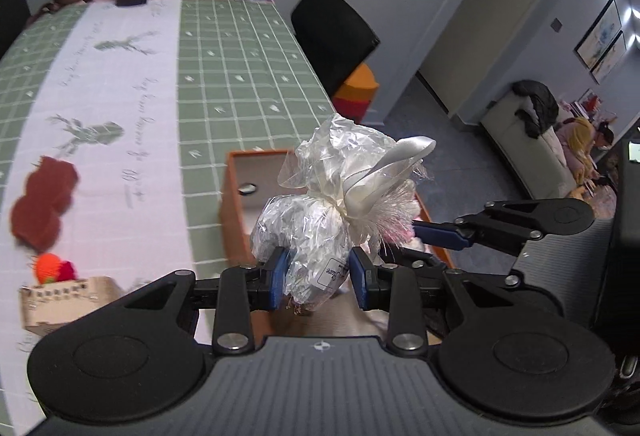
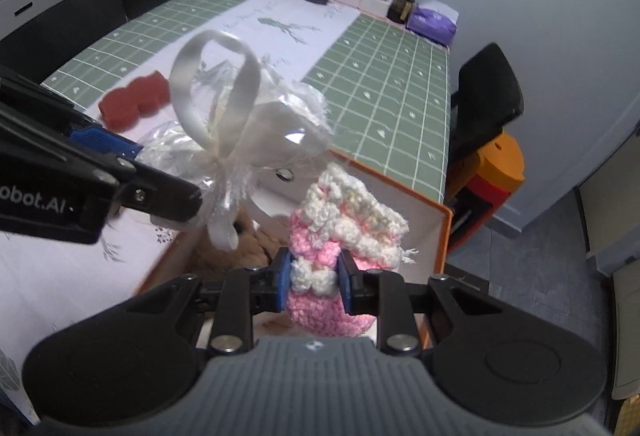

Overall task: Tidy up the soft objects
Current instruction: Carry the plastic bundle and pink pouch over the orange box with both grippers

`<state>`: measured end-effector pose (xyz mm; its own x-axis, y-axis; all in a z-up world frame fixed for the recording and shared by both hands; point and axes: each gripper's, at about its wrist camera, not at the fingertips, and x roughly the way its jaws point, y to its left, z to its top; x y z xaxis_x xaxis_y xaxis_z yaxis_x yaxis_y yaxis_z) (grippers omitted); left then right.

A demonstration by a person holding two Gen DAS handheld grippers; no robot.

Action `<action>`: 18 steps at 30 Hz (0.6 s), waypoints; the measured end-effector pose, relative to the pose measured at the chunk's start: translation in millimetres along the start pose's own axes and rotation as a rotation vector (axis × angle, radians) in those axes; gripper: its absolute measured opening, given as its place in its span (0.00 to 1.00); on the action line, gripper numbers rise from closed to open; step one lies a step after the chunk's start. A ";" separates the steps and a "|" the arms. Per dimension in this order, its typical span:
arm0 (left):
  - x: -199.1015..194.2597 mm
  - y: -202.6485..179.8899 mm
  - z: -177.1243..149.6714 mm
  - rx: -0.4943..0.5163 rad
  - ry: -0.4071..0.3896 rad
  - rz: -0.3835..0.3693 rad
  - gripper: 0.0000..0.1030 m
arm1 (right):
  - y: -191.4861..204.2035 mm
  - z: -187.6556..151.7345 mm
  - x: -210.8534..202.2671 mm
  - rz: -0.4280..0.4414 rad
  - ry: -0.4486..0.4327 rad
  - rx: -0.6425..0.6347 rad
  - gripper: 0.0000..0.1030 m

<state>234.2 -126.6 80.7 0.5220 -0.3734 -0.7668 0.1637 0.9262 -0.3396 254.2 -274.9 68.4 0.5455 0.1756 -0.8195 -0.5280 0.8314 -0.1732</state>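
Left gripper [image 1: 318, 276] pinching cellophane bundle [image 1: 316, 232] above orange box [image 2: 438, 232], right gripper [image 2: 314, 282] squeezing crocheted piece [image 2: 344, 220] over it, possibly plush inside.

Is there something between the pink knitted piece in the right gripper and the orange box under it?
Nothing visible. The pink knitted piece hangs over the open orange box; a brown plush already lies inside.

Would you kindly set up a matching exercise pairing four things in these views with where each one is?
Things:
1. cellophane bundle
2. pink and white crochet piece
3. red sponge
4. brown plush toy

Places:
A. lying on the tablecloth
B. inside the orange box
C. in the left tongs
D. in the right tongs

Pairs: 1-C, 2-D, 3-A, 4-B
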 end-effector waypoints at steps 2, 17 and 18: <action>17.9 -5.9 0.7 -0.011 0.032 -0.010 0.36 | -9.8 -5.7 9.5 0.008 0.016 -0.001 0.23; 101.5 3.4 13.2 -0.196 0.175 -0.043 0.37 | -39.1 -20.8 72.7 0.067 0.101 0.009 0.24; 104.4 4.5 13.4 -0.205 0.177 -0.047 0.37 | -39.2 -19.7 76.5 0.066 0.107 0.005 0.24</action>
<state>300.7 -160.7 6.4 0.3609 -0.4357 -0.8246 0.0022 0.8846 -0.4664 303.8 -304.5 1.8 0.4371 0.1731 -0.8826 -0.5573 0.8223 -0.1147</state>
